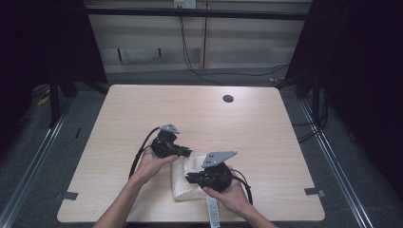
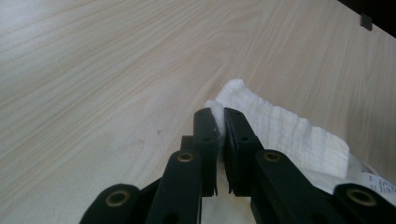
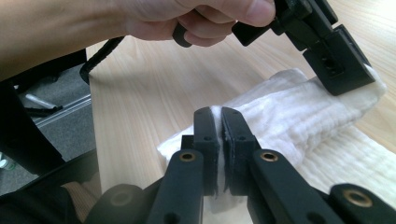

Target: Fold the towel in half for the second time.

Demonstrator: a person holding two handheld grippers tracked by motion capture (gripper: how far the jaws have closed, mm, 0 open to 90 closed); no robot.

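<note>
1. Forearms come in from the bottom of the high view, and the right hand (image 1: 227, 190) sits nearest the lens, wrapped around the right gripper (image 1: 191, 178) with its grey plate (image 1: 218, 157) tilted up on top.
2. Just left of it, the left hand (image 1: 153, 163) holds the left gripper (image 1: 187, 153), nose pointing right and down onto the white towel (image 1: 183, 187).
3. That towel lies folded on the near middle of the wooden table (image 1: 190, 109), between the two hands, with a printed label (image 1: 212, 213) trailing off toward the near edge.
4. Far side of the table: one round dark hole (image 1: 228, 99), well apart from everything else.
5. Over to the left gripper view: the two black jaws are pinched tight on a raised corner of the towel (image 2: 280, 126), a tuft of white showing between the tips of the left gripper (image 2: 218, 114).
6. Ribbed cloth runs off to the right behind the jaws; bare wood grain of the table (image 2: 93, 70) lies to the left.
7. Now the right gripper view: jaws clamped together on the towel's (image 3: 289, 116) near edge, fabric squeezed between the tips of the right gripper (image 3: 219, 114).
8. Farther off up top, the left hand (image 3: 187, 18) grips its own tool, and the left gripper (image 3: 369, 77) bites the towel's far corner at upper right.
9. Grey floor (image 3: 60, 121) shows beyond the table's left edge.
</note>
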